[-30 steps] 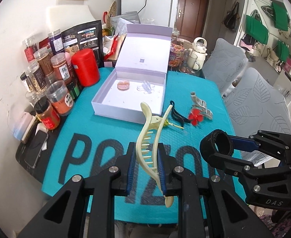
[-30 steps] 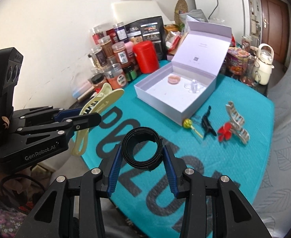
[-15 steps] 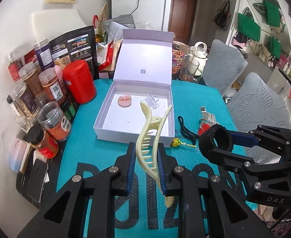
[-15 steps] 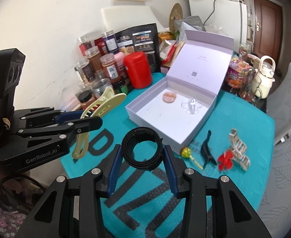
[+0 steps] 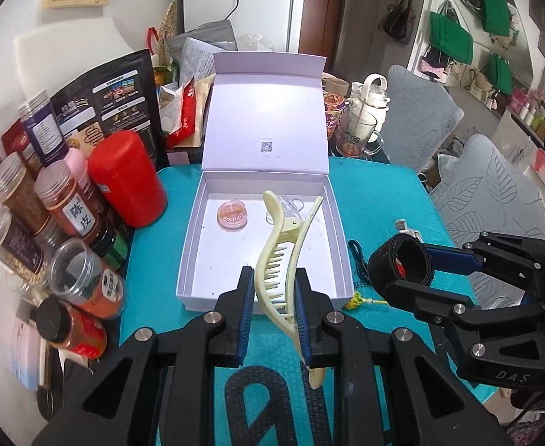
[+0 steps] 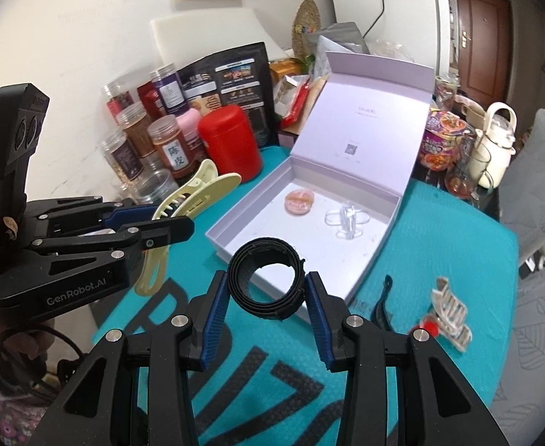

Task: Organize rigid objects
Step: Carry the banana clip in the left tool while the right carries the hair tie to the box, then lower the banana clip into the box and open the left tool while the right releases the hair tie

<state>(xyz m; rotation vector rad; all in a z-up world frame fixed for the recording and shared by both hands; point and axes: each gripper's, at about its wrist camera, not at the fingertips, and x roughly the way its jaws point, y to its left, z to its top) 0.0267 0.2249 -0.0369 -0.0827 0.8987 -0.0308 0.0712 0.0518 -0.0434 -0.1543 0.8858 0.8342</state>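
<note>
Open lilac box [image 5: 192, 260] on teal mat [image 5: 383, 193], lid propped up behind; inside, 1 round pink compact [image 5: 231, 216] and 1 clear plastic piece [image 6: 346, 219]. Pale yellow claw clip [image 5: 281, 260], long and toothed, clamped upright in left gripper [image 5: 273, 310], above box's near edge. Black coiled band [image 6: 266, 278], ring-shaped, pinched in right gripper [image 6: 267, 319], just beside box's near corner.

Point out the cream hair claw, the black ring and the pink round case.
cream hair claw [image 5: 278, 260], left wrist view, on its toothed middle.
black ring [image 6: 266, 282], right wrist view, on its front band.
pink round case [image 5: 231, 215], left wrist view, on its lid.
</note>
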